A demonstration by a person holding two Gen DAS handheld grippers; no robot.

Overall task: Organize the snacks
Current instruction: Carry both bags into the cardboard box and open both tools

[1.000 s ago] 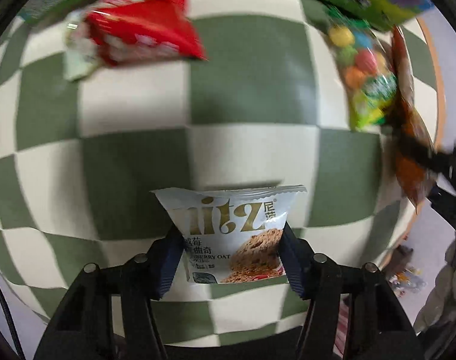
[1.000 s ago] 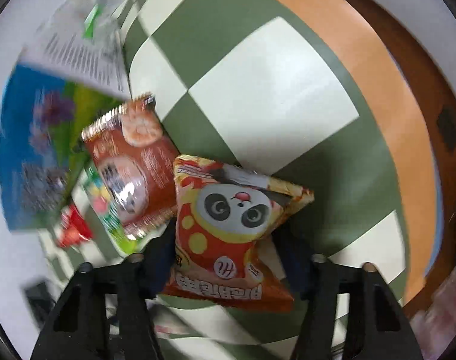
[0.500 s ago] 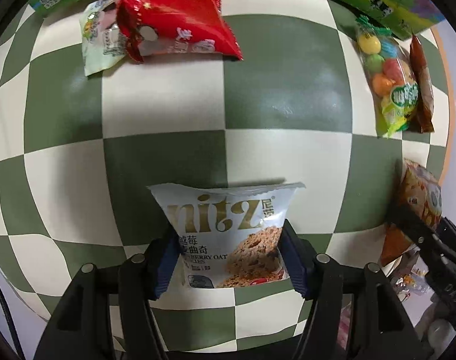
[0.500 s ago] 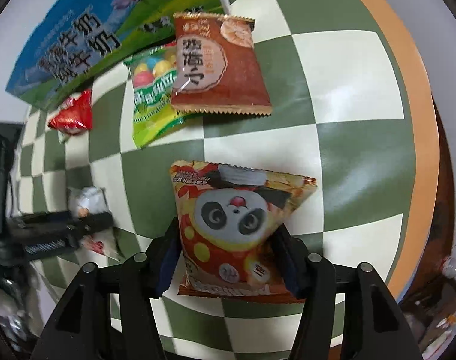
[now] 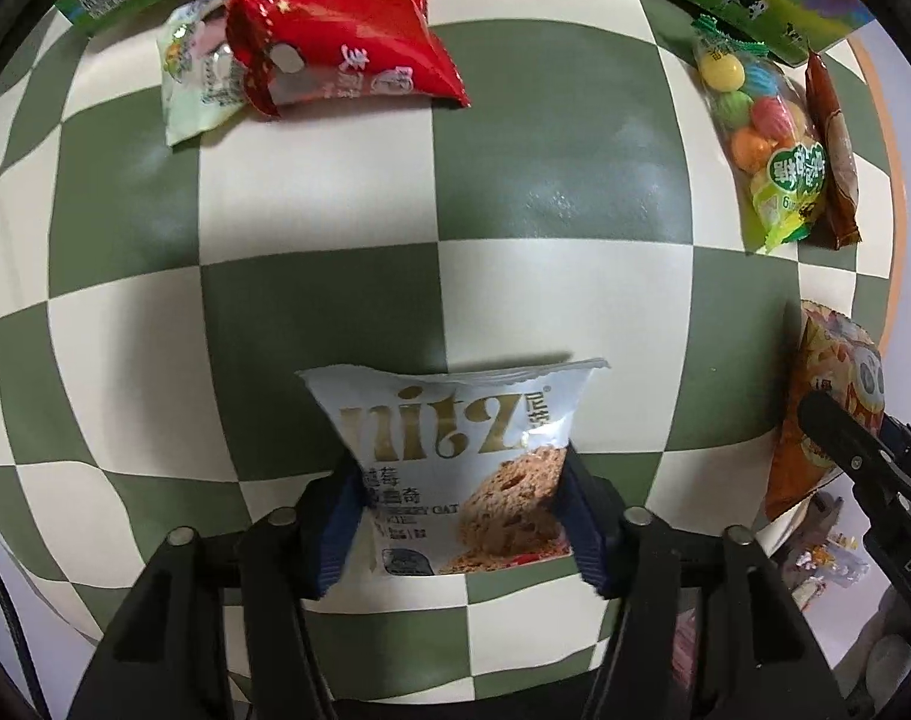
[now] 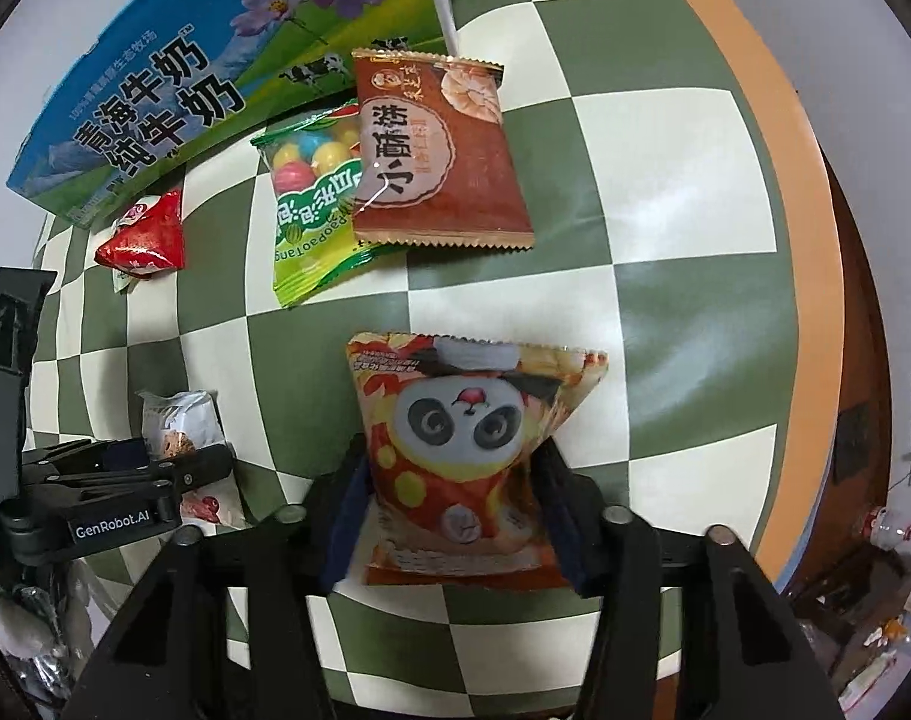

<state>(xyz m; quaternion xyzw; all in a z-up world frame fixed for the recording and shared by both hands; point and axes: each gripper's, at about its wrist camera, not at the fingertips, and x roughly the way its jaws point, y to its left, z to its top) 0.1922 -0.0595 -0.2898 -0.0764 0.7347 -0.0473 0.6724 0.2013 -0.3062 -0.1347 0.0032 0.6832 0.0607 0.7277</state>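
Observation:
My left gripper (image 5: 460, 516) is shut on a white oat cookie packet (image 5: 455, 456), held low over the green-and-cream checkered tablecloth (image 5: 551, 180). My right gripper (image 6: 455, 510) is shut on an orange panda snack packet (image 6: 467, 450). The panda packet also shows at the right edge of the left wrist view (image 5: 827, 414). The cookie packet and left gripper show at the left of the right wrist view (image 6: 179, 426). A red packet (image 5: 347, 42) lies on a pale green one (image 5: 185, 84). A candy bag (image 6: 311, 204) lies under a brown packet (image 6: 437, 156).
A blue and green milk carton box (image 6: 173, 78) lies along the far side of the table. The orange table rim (image 6: 803, 192) curves down the right side, with floor clutter beyond it.
Both grippers have drawn back toward the near side with their packets still held. The right wrist view has swung so the milk box and snack pairs now lie ahead of it.

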